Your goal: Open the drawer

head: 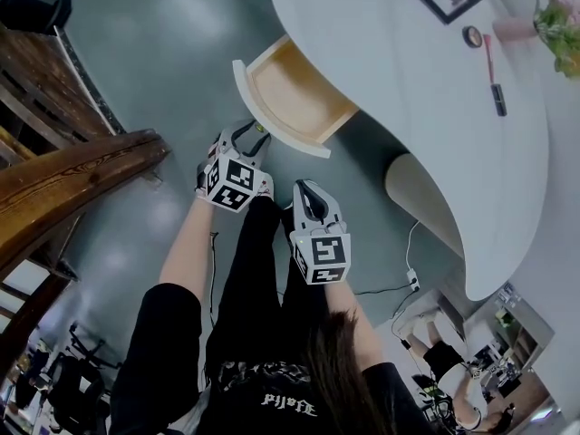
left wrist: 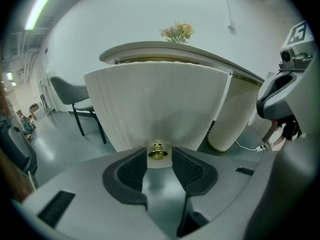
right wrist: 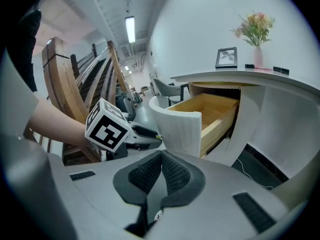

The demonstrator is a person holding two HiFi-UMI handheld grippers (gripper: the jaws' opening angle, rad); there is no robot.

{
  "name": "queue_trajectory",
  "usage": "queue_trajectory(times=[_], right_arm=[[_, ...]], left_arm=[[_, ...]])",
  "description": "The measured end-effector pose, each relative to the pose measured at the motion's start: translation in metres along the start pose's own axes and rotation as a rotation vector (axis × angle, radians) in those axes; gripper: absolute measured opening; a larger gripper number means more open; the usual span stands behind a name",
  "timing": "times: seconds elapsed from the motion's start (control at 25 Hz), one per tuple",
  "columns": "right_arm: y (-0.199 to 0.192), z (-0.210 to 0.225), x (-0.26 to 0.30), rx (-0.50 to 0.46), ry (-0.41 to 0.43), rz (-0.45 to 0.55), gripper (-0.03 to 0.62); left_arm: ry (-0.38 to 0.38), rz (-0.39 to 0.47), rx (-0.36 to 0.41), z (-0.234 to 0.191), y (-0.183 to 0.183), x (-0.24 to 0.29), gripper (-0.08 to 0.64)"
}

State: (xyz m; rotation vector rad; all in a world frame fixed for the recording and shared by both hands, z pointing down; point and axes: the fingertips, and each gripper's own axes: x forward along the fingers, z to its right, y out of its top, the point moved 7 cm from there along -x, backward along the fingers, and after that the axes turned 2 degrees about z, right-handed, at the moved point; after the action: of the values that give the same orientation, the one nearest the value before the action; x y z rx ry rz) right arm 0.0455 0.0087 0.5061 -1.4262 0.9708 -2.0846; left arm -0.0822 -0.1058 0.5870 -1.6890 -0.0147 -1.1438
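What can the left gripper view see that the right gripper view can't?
Only the left gripper view: the gold knob up close, sitting between the left gripper's open tongs, and the right gripper off to the side.
Only the right gripper view: the drawer's wooden inside, the picture frame, the wooden staircase, and its own shut tongs.
Both: the white drawer pulled out, the table above it and the flowers on top.
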Motion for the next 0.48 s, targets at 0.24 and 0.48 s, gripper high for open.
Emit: queue_trajectory(times=[0.24,0.48], right_arm=[[0.0037,-0.0007,-0.0003,0.001,-0.001,-0.002,0.026],[0.0079,-0.0027,-0.005,-0.009,0.005,0.001,0.026]], left_arm=[[-0.013,-0.024,0.018,-0.0023,0.0027,0.0022,0.121],[-0.001,-0.039,-0.025,-0.0009,-0.0045,-0.0057,0.12]])
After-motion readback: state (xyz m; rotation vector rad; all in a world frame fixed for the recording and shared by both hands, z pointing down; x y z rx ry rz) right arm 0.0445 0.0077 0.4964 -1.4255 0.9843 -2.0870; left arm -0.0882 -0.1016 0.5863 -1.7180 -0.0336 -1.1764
